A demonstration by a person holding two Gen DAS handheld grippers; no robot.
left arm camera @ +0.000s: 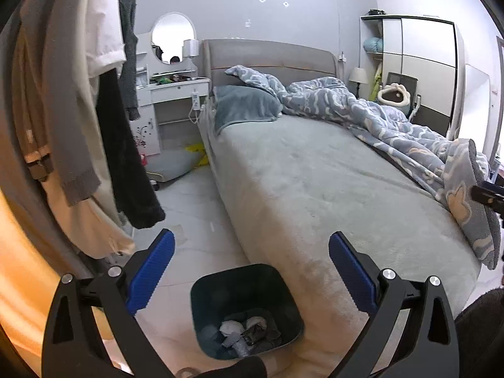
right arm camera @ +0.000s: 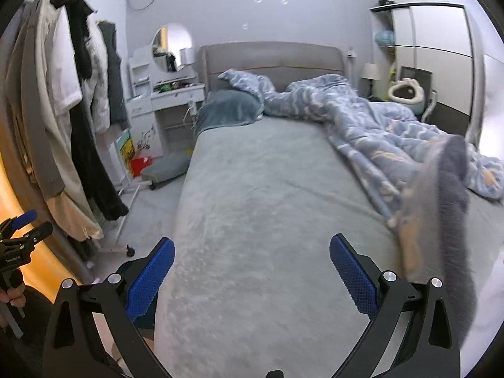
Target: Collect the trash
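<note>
Both tools gape wide, empty; bin [left arm camera: 245, 308] touches bed edge [left arm camera: 252, 245].

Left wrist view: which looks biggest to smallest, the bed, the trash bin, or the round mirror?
1. bed
2. trash bin, though it sits nearest the camera, which inflates it
3. round mirror, far off

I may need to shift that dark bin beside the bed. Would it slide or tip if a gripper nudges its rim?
The trash bin likely tips easily: it looks like thin plastic, holding only a few crumpled scraps. The smooth pale floor suggests low pushes would slide it.
</note>
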